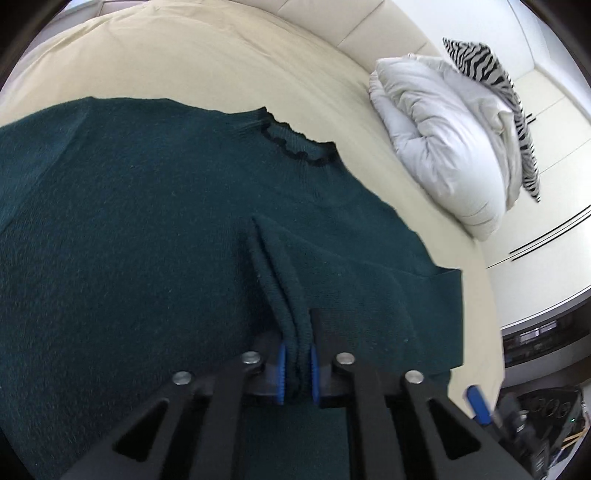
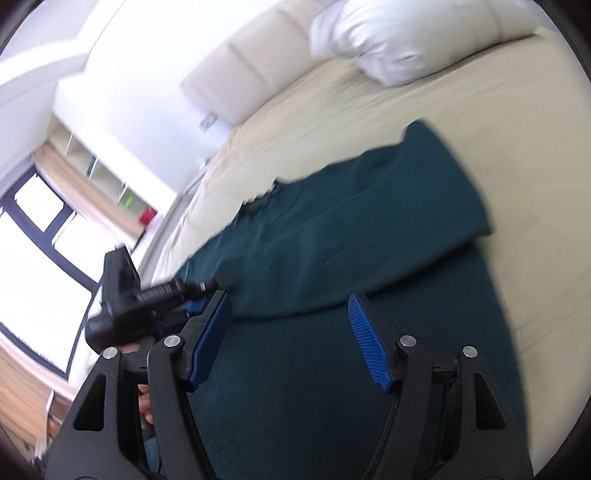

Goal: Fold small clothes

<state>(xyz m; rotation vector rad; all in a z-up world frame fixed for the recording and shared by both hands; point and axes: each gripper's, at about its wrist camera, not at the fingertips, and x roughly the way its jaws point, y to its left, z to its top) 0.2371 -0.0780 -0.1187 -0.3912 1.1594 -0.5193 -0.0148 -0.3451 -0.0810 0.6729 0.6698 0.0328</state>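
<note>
A dark green knit sweater [image 1: 147, 221] lies spread on a cream bed sheet [image 1: 221, 66], its frilled collar [image 1: 295, 142] toward the far side. My left gripper [image 1: 297, 363] is shut on a bunched ribbed edge of the sweater [image 1: 284, 288], pinched between its blue pads. In the right wrist view the same sweater [image 2: 332, 229] shows with one part folded over. My right gripper [image 2: 288, 332] hangs open above it, blue pads [image 2: 367, 343] wide apart, nothing between them. The other gripper's body [image 2: 122, 295] appears at the left of that view, with a hand beneath it.
A rumpled white duvet [image 1: 443, 147] with a zebra-print pillow [image 1: 491, 74] lies at the head of the bed, before a padded cream headboard [image 1: 388, 33]. The bed's edge [image 1: 491, 295] runs down the right. A window [image 2: 33, 251] and shelves [image 2: 96, 166] stand past the bed.
</note>
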